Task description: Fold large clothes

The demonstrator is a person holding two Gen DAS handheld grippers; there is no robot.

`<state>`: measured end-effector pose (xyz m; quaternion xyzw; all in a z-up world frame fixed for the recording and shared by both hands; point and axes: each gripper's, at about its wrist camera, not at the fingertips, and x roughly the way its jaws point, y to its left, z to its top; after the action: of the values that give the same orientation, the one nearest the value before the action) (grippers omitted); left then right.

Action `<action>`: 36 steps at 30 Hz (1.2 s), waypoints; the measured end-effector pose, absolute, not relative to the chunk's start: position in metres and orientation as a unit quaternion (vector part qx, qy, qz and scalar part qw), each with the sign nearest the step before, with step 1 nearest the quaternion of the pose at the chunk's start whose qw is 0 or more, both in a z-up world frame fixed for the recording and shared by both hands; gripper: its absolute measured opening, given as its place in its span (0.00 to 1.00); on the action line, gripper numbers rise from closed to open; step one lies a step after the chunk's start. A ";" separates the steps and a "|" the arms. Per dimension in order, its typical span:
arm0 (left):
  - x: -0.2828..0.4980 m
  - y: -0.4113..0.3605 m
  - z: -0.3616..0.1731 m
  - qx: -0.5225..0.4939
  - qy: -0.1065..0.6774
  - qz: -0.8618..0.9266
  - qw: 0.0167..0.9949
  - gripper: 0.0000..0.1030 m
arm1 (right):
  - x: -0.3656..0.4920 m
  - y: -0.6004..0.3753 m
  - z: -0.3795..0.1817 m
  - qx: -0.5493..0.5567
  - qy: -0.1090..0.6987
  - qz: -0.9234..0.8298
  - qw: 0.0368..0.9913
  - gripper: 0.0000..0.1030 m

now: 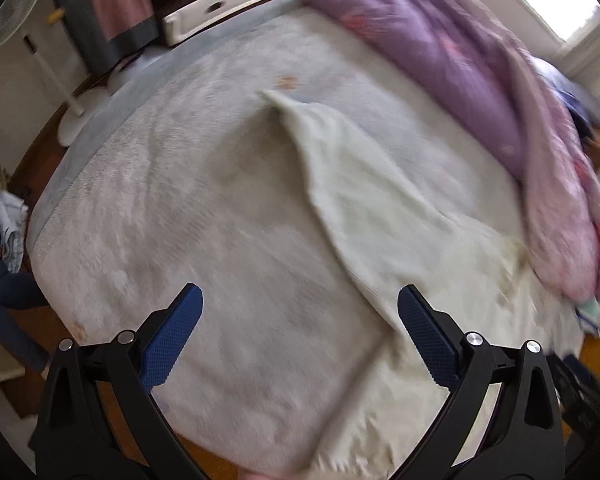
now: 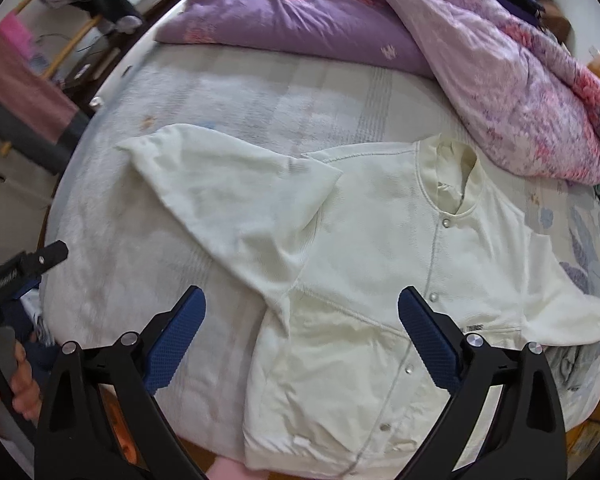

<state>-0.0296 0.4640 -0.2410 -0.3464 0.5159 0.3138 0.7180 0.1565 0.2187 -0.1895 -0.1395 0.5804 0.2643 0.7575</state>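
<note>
A cream jacket (image 2: 380, 264) is laid flat, front up, on a bed (image 2: 140, 248) that is covered with a pale, faintly patterned sheet. A snap-button placket is seen running down its middle from the collar (image 2: 452, 176), which points toward the far side of the bed. One sleeve (image 2: 220, 184) is stretched out to the left across the sheet, its cuff near the bed's left part; the other sleeve (image 2: 560, 304) is spread to the right. The hem is draped at the near edge of the mattress.

The right gripper (image 2: 302, 334) is held above the lower half of the jacket, its blue-padded fingers (image 2: 178, 336) spread wide with nothing between them. In the same view the left gripper (image 2: 24, 268) is visible at the left edge, grasped by a hand (image 2: 18, 380), off the side of the bed.

In the left wrist view, the left gripper (image 1: 300, 332) is likewise seen with fingers (image 1: 428, 336) spread apart and empty, held over the sheet just left of the jacket (image 1: 360, 184). This view is smeared by motion blur, so the part of the garment shown appears to be the outstretched sleeve, though that cannot be told for certain.

A purple and pink quilt (image 2: 440, 44) is heaped along the far and right side of the bed, near the collar but not touching it. A white standing fan (image 1: 24, 12) is seen beyond the bed's left side.
</note>
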 end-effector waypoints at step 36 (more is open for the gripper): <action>0.026 0.618 -0.315 -0.312 0.421 0.437 0.731 0.16 | 0.247 0.265 -0.393 -0.108 0.694 0.214 0.679 0.51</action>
<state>0.0256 0.6184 -0.3147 -0.3118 0.4212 0.4366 0.7313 0.2466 0.2650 -0.3928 -0.1078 0.6940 0.2139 0.6790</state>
